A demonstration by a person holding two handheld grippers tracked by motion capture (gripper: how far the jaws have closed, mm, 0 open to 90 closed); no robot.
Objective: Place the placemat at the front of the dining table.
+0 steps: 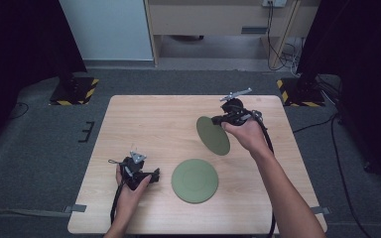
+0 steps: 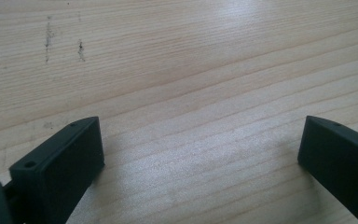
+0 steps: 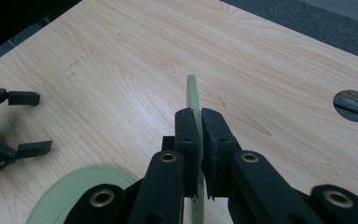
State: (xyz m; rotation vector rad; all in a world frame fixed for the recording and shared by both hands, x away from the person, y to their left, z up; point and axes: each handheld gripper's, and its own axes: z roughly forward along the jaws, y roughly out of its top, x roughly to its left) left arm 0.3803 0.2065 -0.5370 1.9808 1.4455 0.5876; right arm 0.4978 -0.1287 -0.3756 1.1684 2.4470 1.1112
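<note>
Two flat green round plates on my wooden table (image 1: 144, 124).
I'm clamping the right gripper (image 1: 217, 120) on the tilted plate (image 1: 212, 136) at 1 o'clock; the left gripper (image 1: 153, 176) is gaping empty beside the other plate (image 1: 195, 180).

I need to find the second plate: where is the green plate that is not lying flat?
In the high view the lifted green plate is right of centre, held on edge by the right claw, above and beyond the flat green plate.

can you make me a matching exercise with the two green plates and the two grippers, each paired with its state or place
Things:
1. held green plate
2. second green plate
3. left gripper
4. right gripper

States:
A. jaws wide apart, nothing between them
B. lying flat on the wooden table
C. lifted and tilted on edge
D. clamped on a plate's rim

Pairs: 1-C, 2-B, 3-A, 4-D
</note>
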